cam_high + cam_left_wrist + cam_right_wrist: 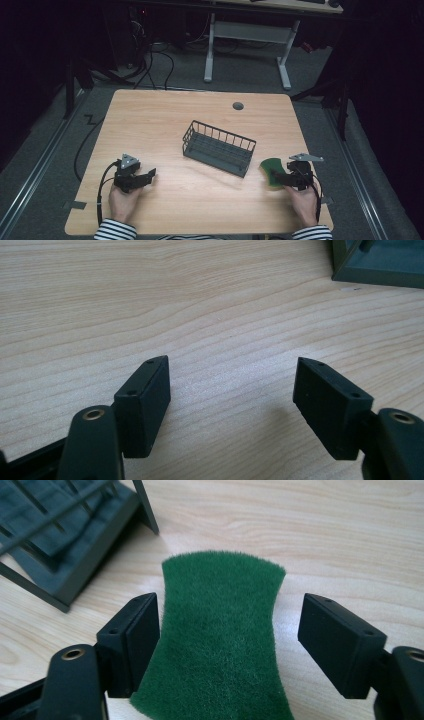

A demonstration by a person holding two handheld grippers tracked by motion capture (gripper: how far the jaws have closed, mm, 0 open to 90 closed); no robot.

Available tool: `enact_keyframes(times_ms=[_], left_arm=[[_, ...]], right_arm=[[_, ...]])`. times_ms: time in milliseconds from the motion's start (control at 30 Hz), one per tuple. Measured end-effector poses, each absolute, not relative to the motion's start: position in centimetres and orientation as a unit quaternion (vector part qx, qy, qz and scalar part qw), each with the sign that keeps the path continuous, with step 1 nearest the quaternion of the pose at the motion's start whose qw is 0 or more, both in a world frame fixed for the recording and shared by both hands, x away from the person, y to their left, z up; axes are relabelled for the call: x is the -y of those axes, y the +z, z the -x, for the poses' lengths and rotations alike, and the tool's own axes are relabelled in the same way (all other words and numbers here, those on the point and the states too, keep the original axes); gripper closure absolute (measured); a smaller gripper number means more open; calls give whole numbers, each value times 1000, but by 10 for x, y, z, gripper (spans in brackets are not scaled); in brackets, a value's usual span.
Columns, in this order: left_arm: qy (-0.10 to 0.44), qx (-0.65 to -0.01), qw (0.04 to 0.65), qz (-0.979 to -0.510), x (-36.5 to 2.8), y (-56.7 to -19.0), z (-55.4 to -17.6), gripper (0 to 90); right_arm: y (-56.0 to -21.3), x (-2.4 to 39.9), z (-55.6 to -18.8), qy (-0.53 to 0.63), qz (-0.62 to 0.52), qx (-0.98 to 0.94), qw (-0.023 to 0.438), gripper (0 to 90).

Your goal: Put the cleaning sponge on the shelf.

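A green scouring sponge (272, 171) lies flat on the wooden table (200, 110) at the front right. My right gripper (278, 178) is low over it with its jaws apart. In the right gripper view the sponge (220, 630) lies between the open jaws: the left pad is at its edge and the right pad stands clear of it. My left gripper (150, 175) rests near the front left of the table, open, with only bare wood between its jaws (232, 375). A dark wire basket (218, 148) stands in the middle of the table.
The basket's corner (380, 265) shows at the top right of the left gripper view, and its side (60, 545) at the upper left of the right gripper view. A grommet hole (238, 106) sits near the table's far edge. A white desk frame (247, 35) stands beyond.
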State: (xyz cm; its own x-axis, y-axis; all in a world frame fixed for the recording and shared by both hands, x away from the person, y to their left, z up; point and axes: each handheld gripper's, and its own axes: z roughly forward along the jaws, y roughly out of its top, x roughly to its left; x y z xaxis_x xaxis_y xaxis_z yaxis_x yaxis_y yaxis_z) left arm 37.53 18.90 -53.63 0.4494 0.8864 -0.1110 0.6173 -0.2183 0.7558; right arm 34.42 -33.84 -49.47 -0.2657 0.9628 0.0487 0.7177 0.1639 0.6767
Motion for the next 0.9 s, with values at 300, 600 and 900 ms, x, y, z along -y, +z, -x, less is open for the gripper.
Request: enact_keyframes(times_ms=[300,600,900], left_arm=[[166,-504,393,-751,-192,-536,-376,306],[161,-505,396,-750,-193,-536,-377,297],[161,-500,394,-755,-192,-536,-377,288]], right_arm=[[-507,332,-350,288,-576,-741,192,223],[-509,330,-351,285,-582,-738,190,291],[-506,333,-350,287,-595,-728,182,309]])
